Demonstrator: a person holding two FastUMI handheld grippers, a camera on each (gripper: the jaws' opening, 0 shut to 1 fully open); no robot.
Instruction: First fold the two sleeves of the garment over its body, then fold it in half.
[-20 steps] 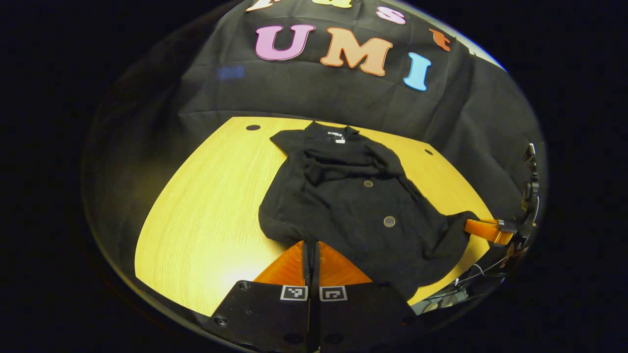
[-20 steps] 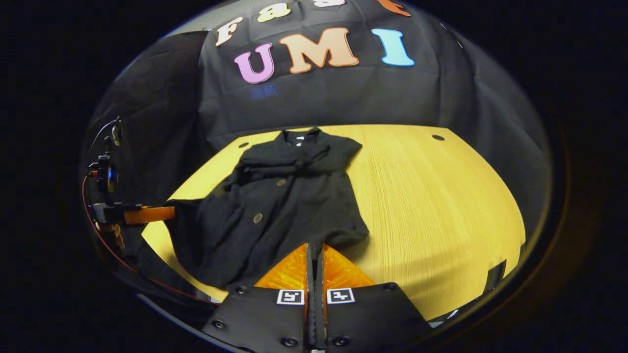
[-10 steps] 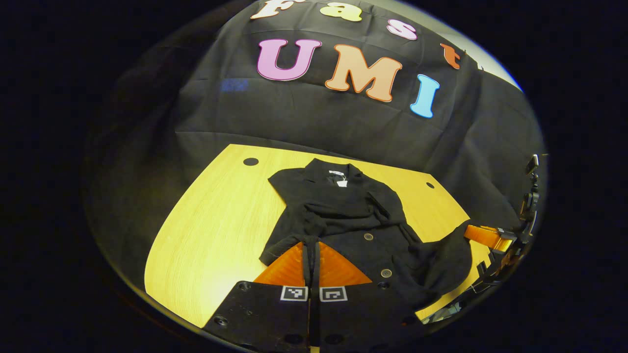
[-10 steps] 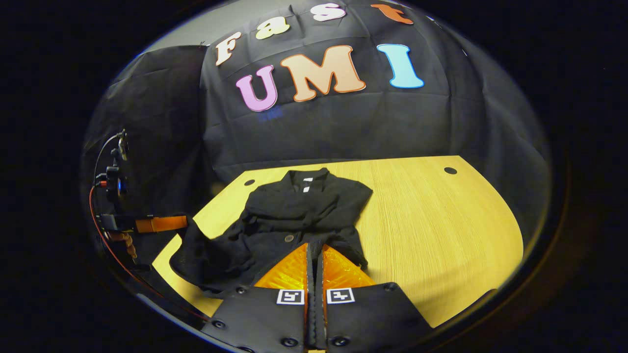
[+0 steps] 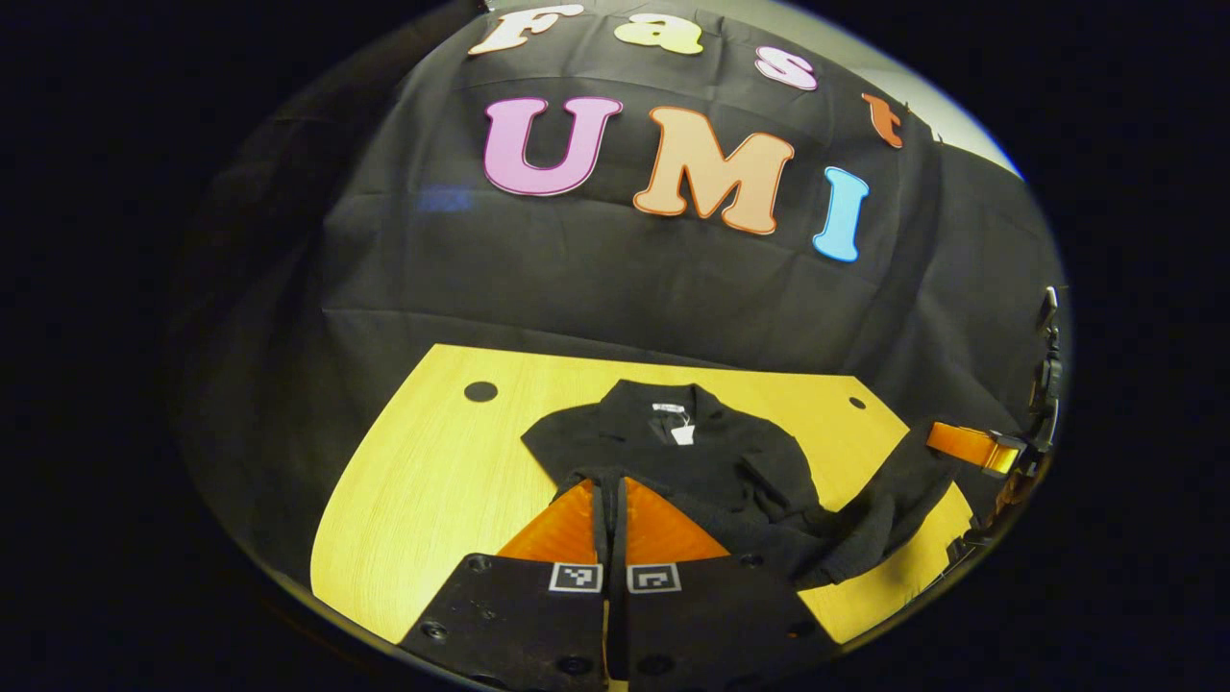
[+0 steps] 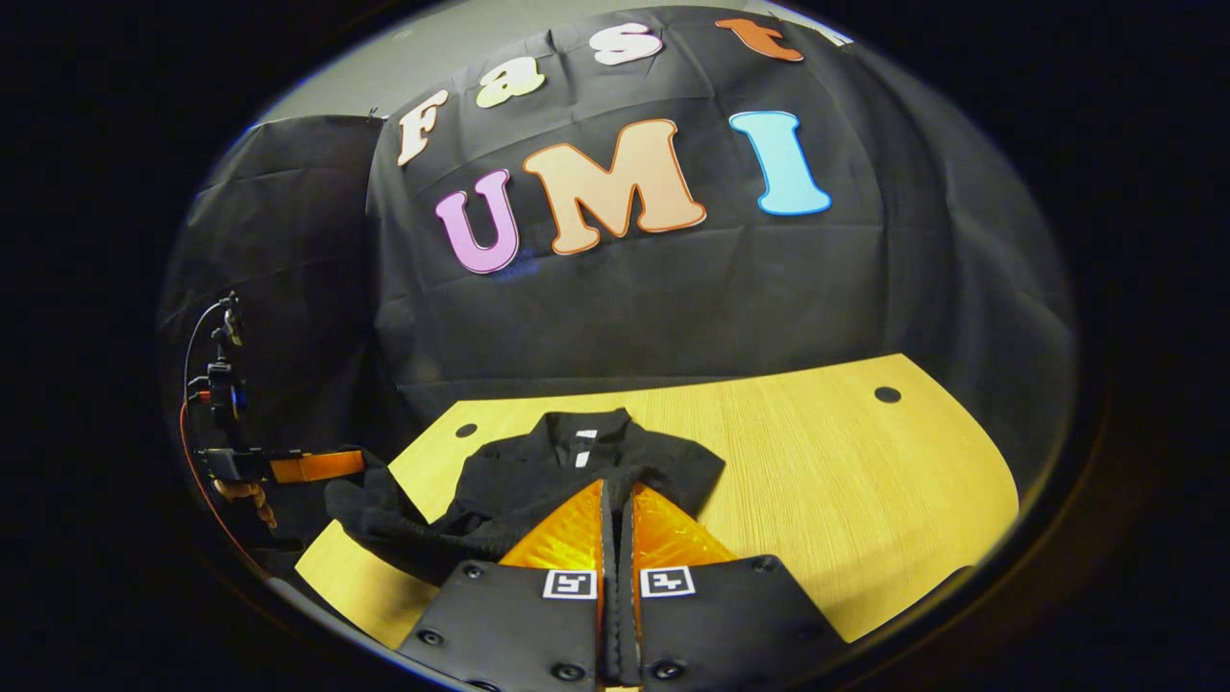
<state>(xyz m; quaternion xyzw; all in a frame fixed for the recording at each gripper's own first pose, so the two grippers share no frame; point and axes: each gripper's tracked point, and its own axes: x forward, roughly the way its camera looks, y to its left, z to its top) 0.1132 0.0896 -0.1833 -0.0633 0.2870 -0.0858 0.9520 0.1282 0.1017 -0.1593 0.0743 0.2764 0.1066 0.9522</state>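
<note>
Black garment point(image 5: 692, 457) lies on the yellow wood-grain desk point(image 5: 432, 481), collar end toward the booth wall, a white tag showing inside the collar point(image 5: 680, 432). In the left gripper view, the left hand-held gripper point(image 5: 609, 488) has its fingers pressed together on a hem corner of the garment, with dark cloth bunched at the tips. The right hand-held gripper point(image 6: 615, 488) is likewise clenched on the other hem corner in the right gripper view. The hem is raised off the desk and carried over the garment's body toward the collar; the cloth between the two grips hangs in a slack, rolled fold point(image 5: 846, 538). In the right gripper view the same fold point(image 6: 384, 524) runs out to the left hand-held gripper at the left edge. Folded sleeve fabric lies bunched across the chest point(image 5: 759, 476). Dark round holes point(image 5: 479, 391) mark the desk's far corners, one point(image 6: 887, 394) on the bare side of the desk point(image 6: 846, 481).
</note>
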